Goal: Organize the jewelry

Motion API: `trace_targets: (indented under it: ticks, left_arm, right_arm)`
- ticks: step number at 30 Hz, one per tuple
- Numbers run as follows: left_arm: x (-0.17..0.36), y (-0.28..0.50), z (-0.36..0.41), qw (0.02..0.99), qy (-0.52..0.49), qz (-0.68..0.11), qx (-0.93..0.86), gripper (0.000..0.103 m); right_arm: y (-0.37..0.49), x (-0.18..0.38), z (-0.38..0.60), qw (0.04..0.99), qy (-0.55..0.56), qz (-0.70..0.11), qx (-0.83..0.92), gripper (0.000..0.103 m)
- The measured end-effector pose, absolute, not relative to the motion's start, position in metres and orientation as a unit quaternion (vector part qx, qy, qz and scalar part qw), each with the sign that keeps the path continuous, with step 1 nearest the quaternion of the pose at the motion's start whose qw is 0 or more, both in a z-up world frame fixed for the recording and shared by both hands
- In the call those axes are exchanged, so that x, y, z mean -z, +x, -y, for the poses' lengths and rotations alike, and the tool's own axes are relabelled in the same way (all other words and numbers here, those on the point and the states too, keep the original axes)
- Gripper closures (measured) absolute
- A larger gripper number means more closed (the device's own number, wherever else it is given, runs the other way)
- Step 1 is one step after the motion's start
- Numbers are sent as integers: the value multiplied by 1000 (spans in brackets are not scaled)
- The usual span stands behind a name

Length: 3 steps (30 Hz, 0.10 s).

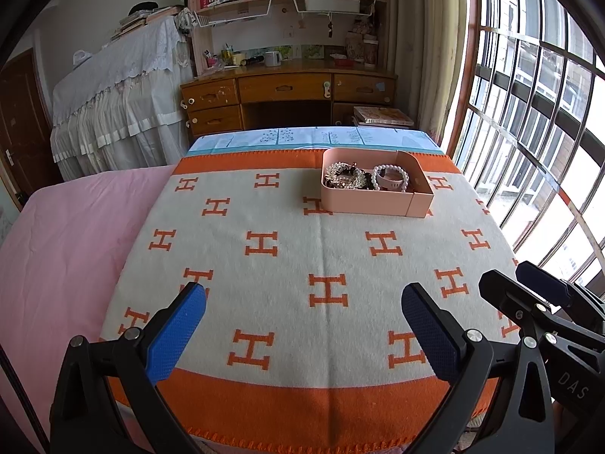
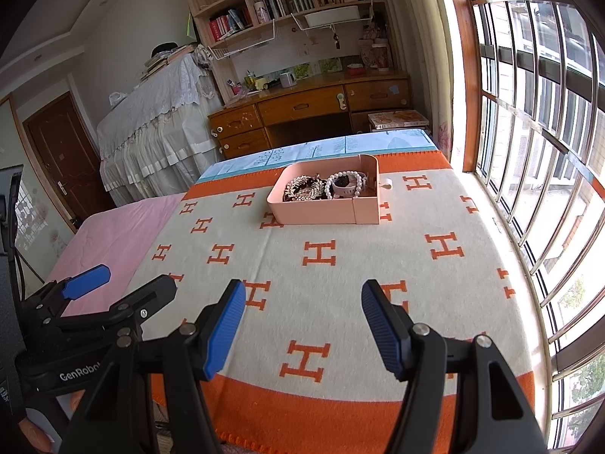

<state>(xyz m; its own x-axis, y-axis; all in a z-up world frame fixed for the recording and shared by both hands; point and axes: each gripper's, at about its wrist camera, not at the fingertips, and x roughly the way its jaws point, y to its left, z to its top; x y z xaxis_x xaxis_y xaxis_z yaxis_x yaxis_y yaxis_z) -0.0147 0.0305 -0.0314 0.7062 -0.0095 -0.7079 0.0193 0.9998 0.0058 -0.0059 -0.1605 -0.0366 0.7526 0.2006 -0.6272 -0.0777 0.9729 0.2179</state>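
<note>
Pink jewelry tray lies well ahead of both grippers, left and right, jaws wide apart, empty.

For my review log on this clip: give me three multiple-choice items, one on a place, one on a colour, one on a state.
1. Where is the jewelry?
A. In the pink box
B. Loose on the blanket
C. On the desk

2. What colour are the blanket's H letters?
A. Green
B. Orange
C. Black

3. How do the right tongs stand?
A. Shut on a bracelet
B. Shut, empty
C. Open, empty

Key: 1 A, the jewelry lies inside the pink box. 2 B, the blanket shows orange letters. 3 C, the right tongs gape with nothing between.
</note>
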Motion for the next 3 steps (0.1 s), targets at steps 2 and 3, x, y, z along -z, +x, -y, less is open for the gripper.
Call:
trace_targets:
  ticks: [2, 3]
  left_arm:
    - [32, -15, -31, 923, 6, -384, 8, 1]
    - [33, -17, -31, 923, 6, -384, 8, 1]
  right_arm:
    - [-6, 36, 160, 932, 89, -343, -74, 39]
    - [-6, 36, 160, 932, 89, -344, -74, 39]
